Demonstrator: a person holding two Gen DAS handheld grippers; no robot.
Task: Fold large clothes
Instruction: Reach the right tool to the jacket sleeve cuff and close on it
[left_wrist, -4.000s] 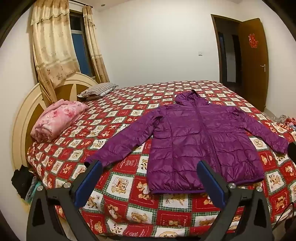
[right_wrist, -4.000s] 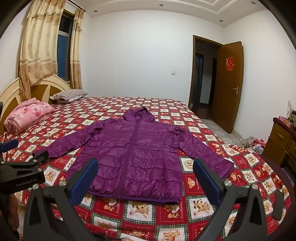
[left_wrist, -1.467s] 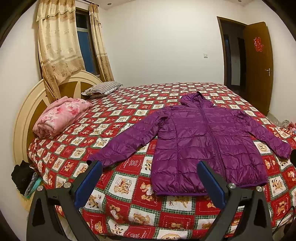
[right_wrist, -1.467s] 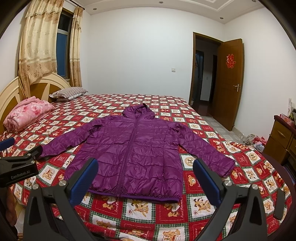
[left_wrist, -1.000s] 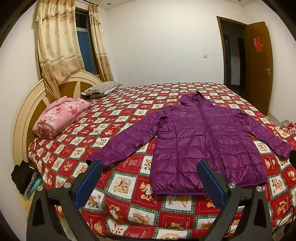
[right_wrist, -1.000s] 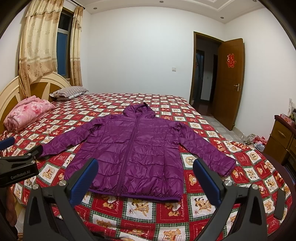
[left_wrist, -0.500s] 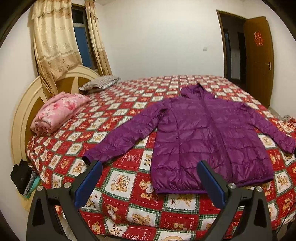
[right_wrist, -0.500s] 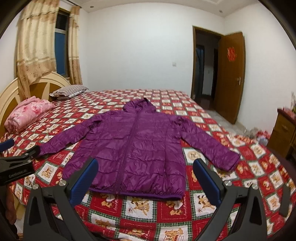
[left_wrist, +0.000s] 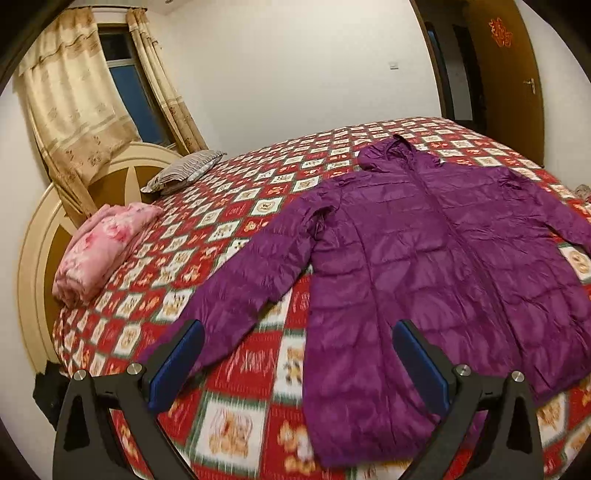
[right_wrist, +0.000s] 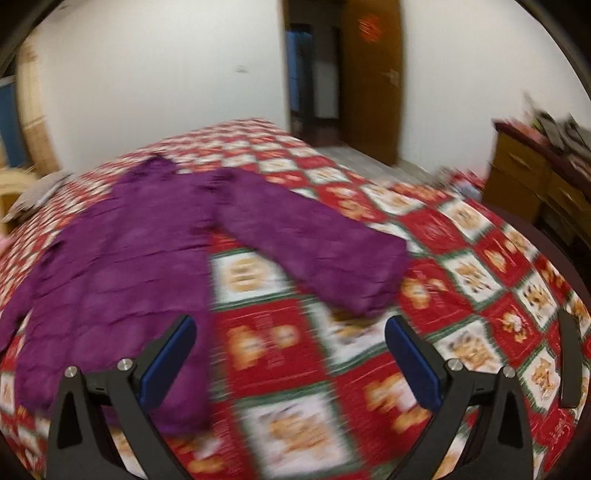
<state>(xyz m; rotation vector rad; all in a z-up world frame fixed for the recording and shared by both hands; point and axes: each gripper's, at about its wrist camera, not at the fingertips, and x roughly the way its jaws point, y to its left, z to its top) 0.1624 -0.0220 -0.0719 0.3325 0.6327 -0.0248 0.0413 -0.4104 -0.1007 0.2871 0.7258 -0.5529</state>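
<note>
The purple quilted hooded jacket (left_wrist: 424, 266) lies flat and face up on the bed, filling the centre and right of my left wrist view, hood toward the far wall and both sleeves spread outward. In my right wrist view, which is blurred, the same jacket (right_wrist: 122, 266) sits in the left half of the frame, one sleeve reaching to the centre right.

My left claw (left_wrist: 297, 363) is wide open with nothing between its blue-padded fingers; at the lower centre of the frame it hangs over the near sleeve cuff and the jacket's hem. My right claw (right_wrist: 290, 360) is likewise spread open and empty, low in its frame, over bare bedspread between the jacket body and the far sleeve's cuff.

The red checked bedspread with bear pictures (left_wrist: 236, 398) covers the bed. At the left of the left wrist view a folded pink floral blanket (left_wrist: 103, 247) rests near the cream headboard (left_wrist: 37, 236), with a striped pillow (left_wrist: 181, 173) above it.
</note>
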